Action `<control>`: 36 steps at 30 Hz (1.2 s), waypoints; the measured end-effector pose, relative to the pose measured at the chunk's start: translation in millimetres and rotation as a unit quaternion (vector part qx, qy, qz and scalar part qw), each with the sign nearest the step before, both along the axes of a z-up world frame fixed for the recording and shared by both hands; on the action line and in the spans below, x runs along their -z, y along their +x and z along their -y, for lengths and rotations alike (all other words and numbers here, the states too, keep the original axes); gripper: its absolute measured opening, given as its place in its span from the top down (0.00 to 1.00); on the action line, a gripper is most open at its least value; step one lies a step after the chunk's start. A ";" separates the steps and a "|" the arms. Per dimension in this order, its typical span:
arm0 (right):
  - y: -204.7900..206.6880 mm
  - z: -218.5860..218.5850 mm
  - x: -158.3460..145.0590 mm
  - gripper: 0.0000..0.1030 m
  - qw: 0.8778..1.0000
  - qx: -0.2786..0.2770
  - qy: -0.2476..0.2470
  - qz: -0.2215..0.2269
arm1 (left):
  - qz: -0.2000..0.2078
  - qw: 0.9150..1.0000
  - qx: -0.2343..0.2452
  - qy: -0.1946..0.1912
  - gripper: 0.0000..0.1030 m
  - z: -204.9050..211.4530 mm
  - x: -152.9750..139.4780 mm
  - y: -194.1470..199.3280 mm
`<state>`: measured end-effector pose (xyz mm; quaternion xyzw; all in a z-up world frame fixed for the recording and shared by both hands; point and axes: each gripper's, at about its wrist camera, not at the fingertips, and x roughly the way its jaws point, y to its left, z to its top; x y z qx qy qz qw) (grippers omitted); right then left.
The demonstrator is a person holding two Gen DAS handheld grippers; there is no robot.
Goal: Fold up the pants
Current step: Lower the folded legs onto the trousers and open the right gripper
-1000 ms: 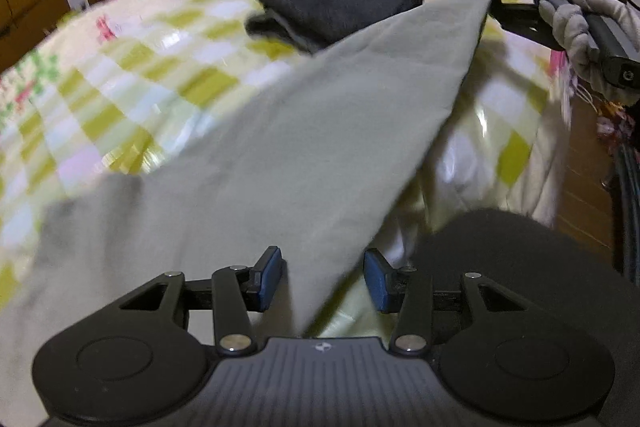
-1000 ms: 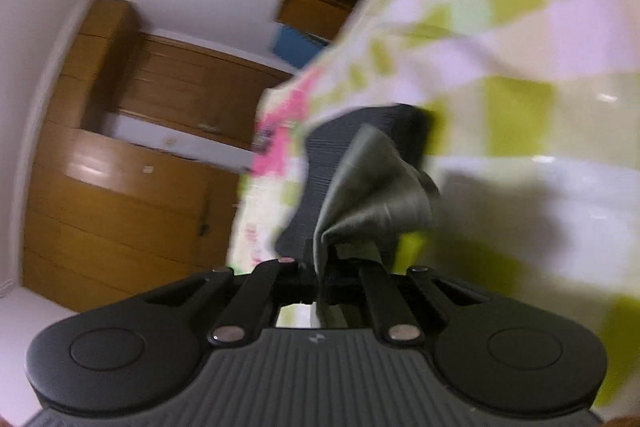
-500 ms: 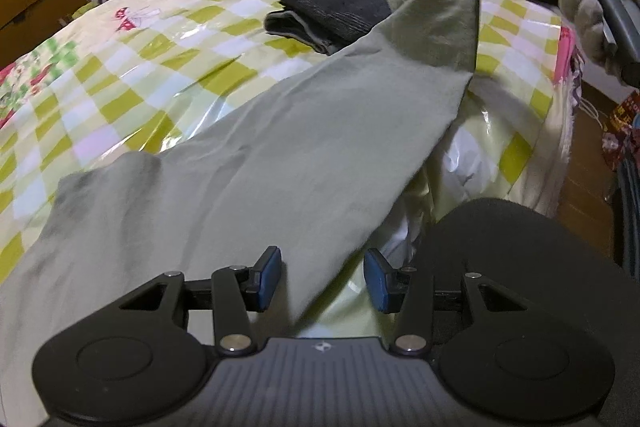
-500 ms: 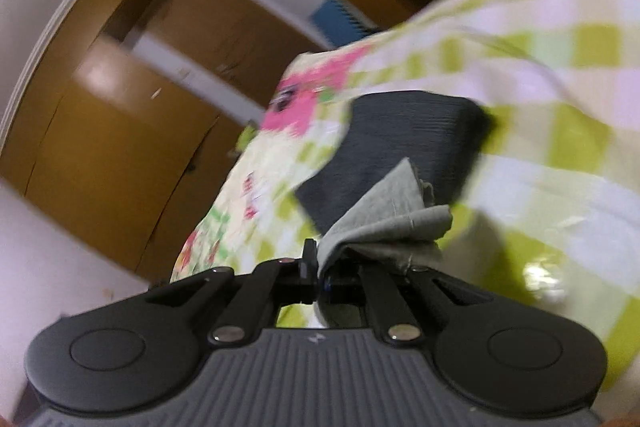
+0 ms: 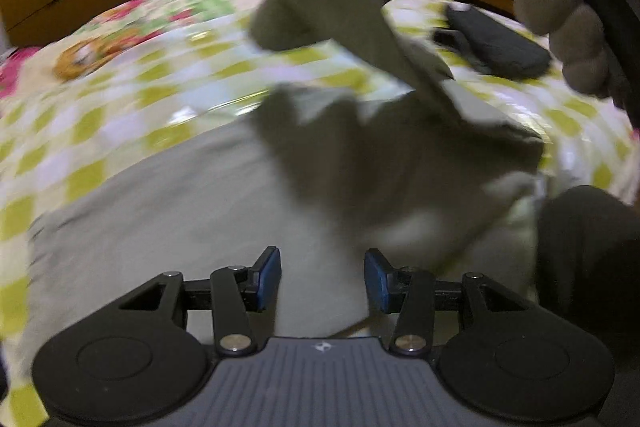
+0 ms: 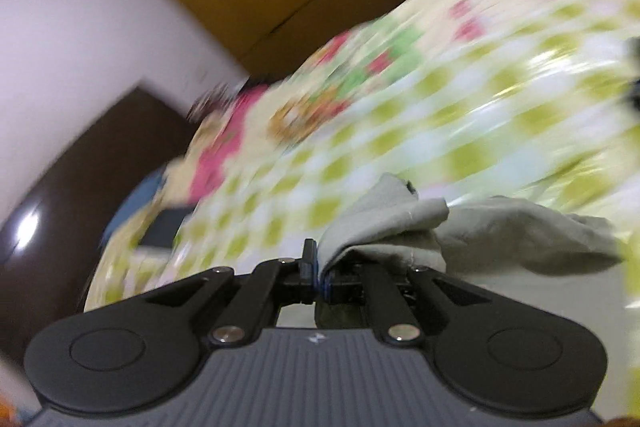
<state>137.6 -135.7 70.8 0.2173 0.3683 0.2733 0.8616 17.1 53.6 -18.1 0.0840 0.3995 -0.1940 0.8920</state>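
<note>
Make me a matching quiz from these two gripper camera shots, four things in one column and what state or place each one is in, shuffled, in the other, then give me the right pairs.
Column one:
1. left gripper
2. right gripper
3. grey-green pants
4. dark folded garment

Column two:
A. partly lifted, one end raised above the bed
B. lying apart on the checked bedspread, far side
C. open, nothing between its pads
D. shut on a pinch of cloth

Pairs: 1-C, 2-D, 3-A, 4-B
</note>
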 end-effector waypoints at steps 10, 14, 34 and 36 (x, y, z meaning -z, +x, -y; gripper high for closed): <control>-21.2 -165.8 39.8 0.96 0.981 -0.166 -0.100 0.007 | -0.005 0.996 -0.073 -0.045 0.42 -78.7 -1.8 -22.9; -35.1 -196.9 52.1 0.95 0.967 -0.200 -0.154 0.025 | -0.007 0.995 -0.082 -0.061 0.41 -91.8 0.6 -29.5; -118.3 -256.6 61.9 0.85 0.777 -0.392 -0.400 0.286 | -0.012 0.991 -0.114 -0.071 0.41 -114.2 5.7 -69.8; -119.3 -254.2 60.9 0.78 0.776 -0.394 -0.400 0.288 | -0.016 0.991 -0.116 -0.069 0.41 -117.1 6.2 -70.7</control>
